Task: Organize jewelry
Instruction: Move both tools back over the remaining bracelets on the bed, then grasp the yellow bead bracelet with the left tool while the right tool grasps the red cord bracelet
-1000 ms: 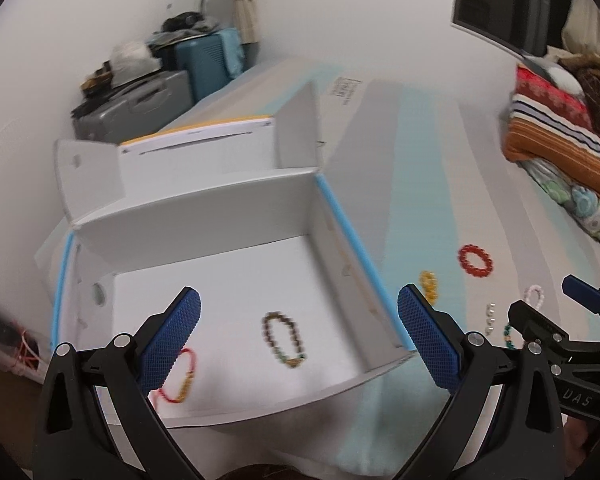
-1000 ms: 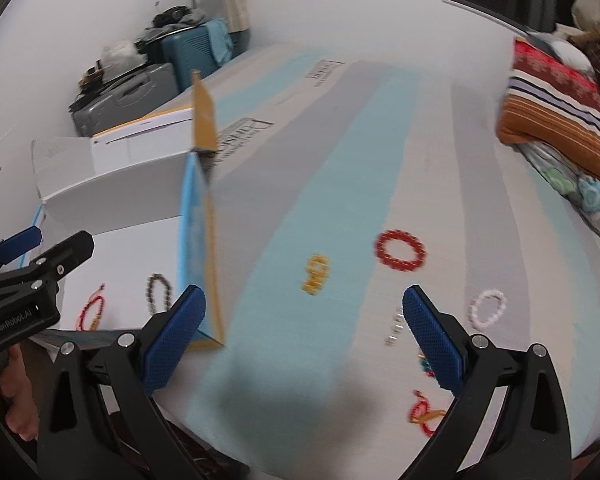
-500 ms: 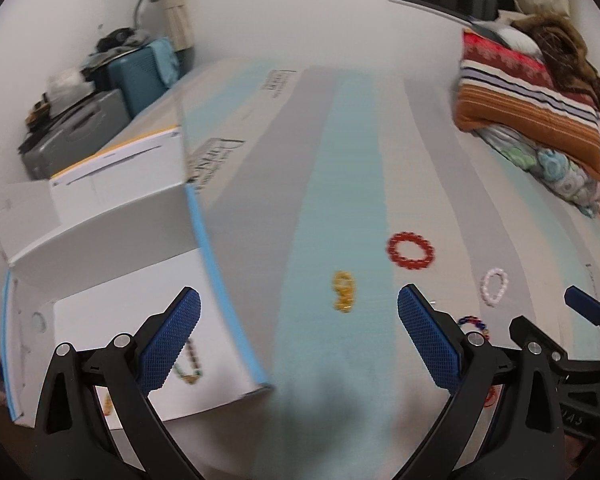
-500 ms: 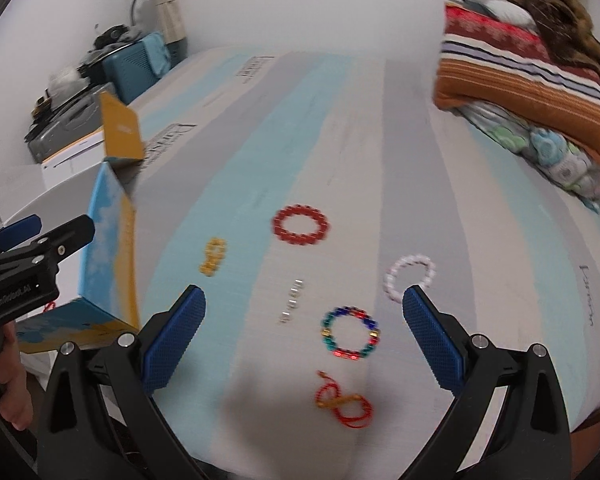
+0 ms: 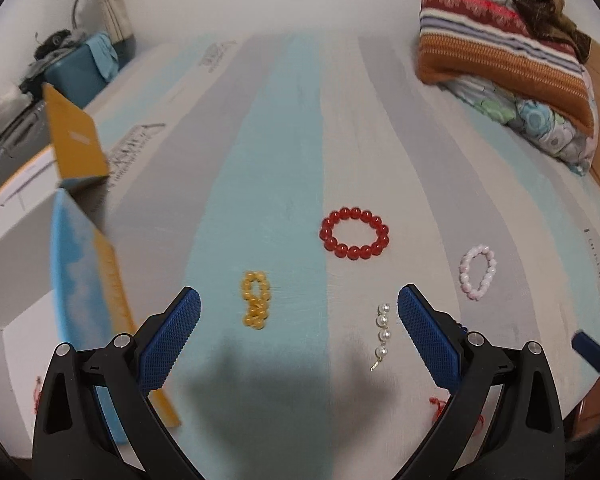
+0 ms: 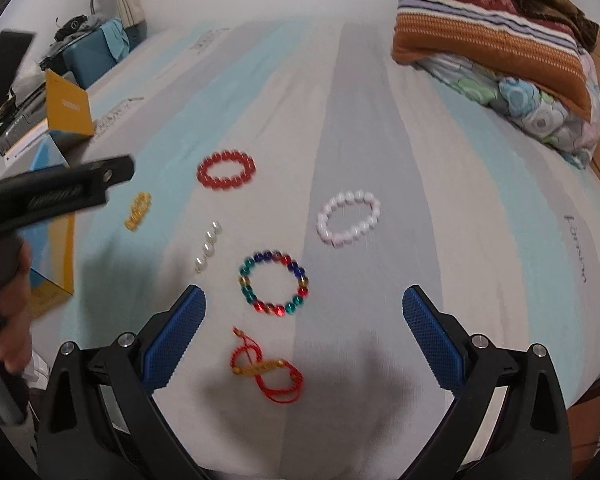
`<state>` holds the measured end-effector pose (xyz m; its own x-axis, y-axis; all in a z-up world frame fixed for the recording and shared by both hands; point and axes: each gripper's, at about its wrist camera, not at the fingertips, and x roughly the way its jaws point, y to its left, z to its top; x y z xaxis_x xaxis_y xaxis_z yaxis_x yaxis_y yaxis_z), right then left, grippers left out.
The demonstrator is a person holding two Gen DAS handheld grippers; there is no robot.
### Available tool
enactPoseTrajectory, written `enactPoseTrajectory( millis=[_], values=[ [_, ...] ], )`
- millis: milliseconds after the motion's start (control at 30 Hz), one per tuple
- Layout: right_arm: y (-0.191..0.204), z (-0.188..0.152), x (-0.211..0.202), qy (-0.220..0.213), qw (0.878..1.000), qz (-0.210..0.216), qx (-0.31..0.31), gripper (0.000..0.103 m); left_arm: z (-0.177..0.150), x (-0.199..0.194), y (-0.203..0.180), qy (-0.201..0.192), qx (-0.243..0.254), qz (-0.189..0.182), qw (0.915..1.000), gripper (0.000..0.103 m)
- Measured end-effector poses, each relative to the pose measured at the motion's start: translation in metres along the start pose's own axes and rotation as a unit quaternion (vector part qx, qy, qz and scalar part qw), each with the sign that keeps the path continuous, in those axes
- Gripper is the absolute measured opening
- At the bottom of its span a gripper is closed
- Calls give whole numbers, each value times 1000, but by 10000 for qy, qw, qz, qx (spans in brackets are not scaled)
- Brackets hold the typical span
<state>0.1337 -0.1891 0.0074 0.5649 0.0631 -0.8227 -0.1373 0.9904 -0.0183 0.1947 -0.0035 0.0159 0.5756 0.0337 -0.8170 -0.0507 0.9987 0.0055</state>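
Lying loose on the striped bedspread (image 6: 440, 160) are six pieces: a red bead bracelet (image 5: 355, 233), an amber bead bracelet (image 5: 255, 299), a pearl strand (image 5: 382, 330), a pink bead bracelet (image 6: 348, 219), a multicolour bead bracelet (image 6: 275, 283) and a red cord bracelet (image 6: 266, 368). A second ago my left gripper (image 5: 299, 334) hung over the open box (image 5: 84, 280); now I have swung it across to the bed, so I judge the next pickup is starting, probably the amber bracelet or the pearls between its spread, empty jaws. My right gripper (image 6: 304, 334) is likewise released and holds nothing, with the cord bracelet between its jaws. Only a red trace (image 5: 38, 394) shows on the box floor now; earlier it held a red cord piece and a dark bead bracelet.
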Motion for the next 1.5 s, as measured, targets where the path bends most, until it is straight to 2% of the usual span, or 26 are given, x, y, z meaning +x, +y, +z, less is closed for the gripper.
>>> enactPoseTrajectory(
  millis=[200,367,600,967,1067,1167,1233,1367,1400,1467,1500],
  values=[
    [2,-17,21,221,9996,139,-67,95,-2,46,4,317,-26,73,9995,97],
    [9,-28,42,470,9984,265,-173,95,-2,66,12,470,-31,150,9988,97],
    [15,-45,67,818,9955,222,-417,95,-5,98,24,846,-98,209,9961,97],
    [18,-56,82,1102,9918,287,-583,71,-9,120,34,1025,-122,163,9945,93],
    [17,-56,81,1130,9915,289,-570,61,-8,118,39,993,-222,131,9947,80],
    [17,-56,79,1143,9913,295,-576,52,-9,115,40,988,-236,117,9948,60],
    [18,-56,78,1146,9912,289,-594,42,-10,113,40,988,-205,136,9948,51],
    [18,-57,77,1149,9914,272,-571,33,-12,111,42,976,-175,244,9948,35],
    [18,-56,77,1148,9914,272,-558,24,-12,110,43,977,-184,241,9948,27],
    [17,-56,77,1142,9916,260,-546,19,-12,108,43,967,-165,233,9949,12],
    [16,-55,76,1131,9919,265,-517,15,-13,107,42,943,-156,233,9952,9]
  ],
)
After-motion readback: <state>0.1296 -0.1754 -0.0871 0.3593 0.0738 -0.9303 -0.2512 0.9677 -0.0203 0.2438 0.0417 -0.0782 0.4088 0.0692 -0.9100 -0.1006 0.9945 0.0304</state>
